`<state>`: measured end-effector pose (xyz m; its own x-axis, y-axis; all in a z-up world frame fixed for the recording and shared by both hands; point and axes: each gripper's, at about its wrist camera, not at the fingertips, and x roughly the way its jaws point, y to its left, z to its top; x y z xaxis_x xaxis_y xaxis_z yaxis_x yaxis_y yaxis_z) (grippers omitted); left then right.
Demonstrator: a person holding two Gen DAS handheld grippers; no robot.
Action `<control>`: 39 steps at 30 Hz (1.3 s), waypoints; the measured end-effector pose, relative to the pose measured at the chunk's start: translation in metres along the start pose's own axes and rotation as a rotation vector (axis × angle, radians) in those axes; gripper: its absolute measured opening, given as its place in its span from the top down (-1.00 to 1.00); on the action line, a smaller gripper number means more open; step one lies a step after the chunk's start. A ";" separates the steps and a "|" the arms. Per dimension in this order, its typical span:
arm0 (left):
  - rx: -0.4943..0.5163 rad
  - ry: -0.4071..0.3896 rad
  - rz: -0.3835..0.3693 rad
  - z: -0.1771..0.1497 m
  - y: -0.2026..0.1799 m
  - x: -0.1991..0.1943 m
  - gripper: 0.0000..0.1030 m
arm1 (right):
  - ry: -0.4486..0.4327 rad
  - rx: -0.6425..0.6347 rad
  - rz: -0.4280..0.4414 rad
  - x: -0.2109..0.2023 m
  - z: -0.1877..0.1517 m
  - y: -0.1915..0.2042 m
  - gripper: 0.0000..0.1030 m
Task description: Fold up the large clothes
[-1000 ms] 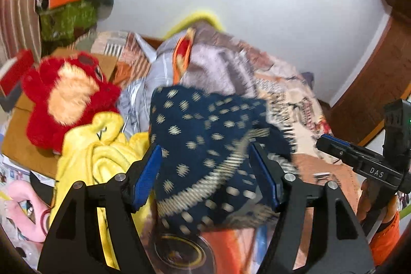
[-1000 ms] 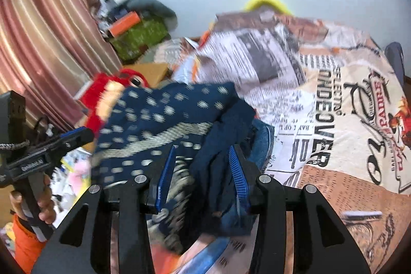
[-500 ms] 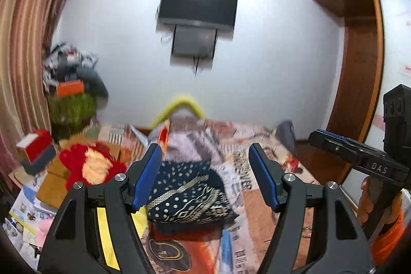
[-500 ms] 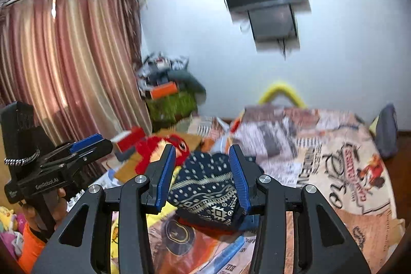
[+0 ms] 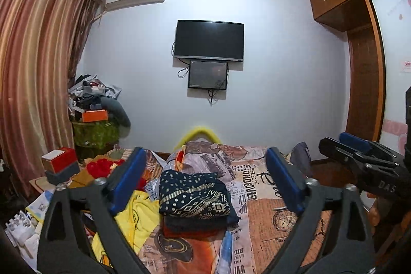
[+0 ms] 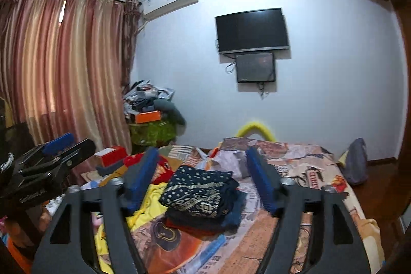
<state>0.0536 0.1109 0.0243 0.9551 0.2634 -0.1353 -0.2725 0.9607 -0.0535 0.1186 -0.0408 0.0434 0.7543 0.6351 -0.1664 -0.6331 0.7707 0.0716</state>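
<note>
While both grippers point almost level across the bedroom, the folded navy patterned garment [image 5: 191, 193] lies on the bed [image 5: 280, 220], on top of a small stack of folded clothes [image 5: 195, 225] with dark and orange-red layers under it. From the left wrist view the left gripper [image 5: 205, 184] has its jaws spread wide, having just been opening, and nothing is between them: the garment shows through the gap, well beyond the blue pads [image 5: 128, 179] and touched by neither. The right gripper [image 6: 203, 179] frames the same stack from the other side; its jaws have also just been opening and stand wide and empty, with the navy garment [image 6: 200, 190] lying farther off on the bed, lower than the fingertips and apart from them.

A crumpled yellow garment [image 5: 136, 212] lies just beside the stack on its left, and a red plush toy [image 5: 102, 167] sits behind that. The bedspread has a newspaper-style print in orange and cream. On the far wall hang a dark television [image 5: 209, 40] and a smaller dark panel [image 5: 207, 75] beneath it. Striped curtains [image 6: 64, 68] cover the window at left, with a cluttered pile [image 6: 151, 104] in the corner. Each camera catches the other gripper at its edge, held by a hand in an orange sleeve [image 6: 15, 251].
</note>
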 end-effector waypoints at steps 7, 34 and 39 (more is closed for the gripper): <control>-0.005 0.048 0.023 -0.012 0.002 0.005 -0.99 | 0.054 0.071 -0.031 0.006 -0.002 -0.003 -0.68; 0.019 0.087 0.062 -0.028 -0.001 0.014 -0.99 | 0.112 0.068 -0.052 0.002 -0.018 -0.001 -0.72; 0.022 0.097 0.064 -0.030 -0.002 0.017 -0.99 | 0.119 0.065 -0.053 0.003 -0.018 0.000 -0.72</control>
<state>0.0670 0.1112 -0.0077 0.9199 0.3151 -0.2333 -0.3286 0.9442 -0.0204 0.1178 -0.0402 0.0252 0.7583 0.5854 -0.2869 -0.5771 0.8074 0.1224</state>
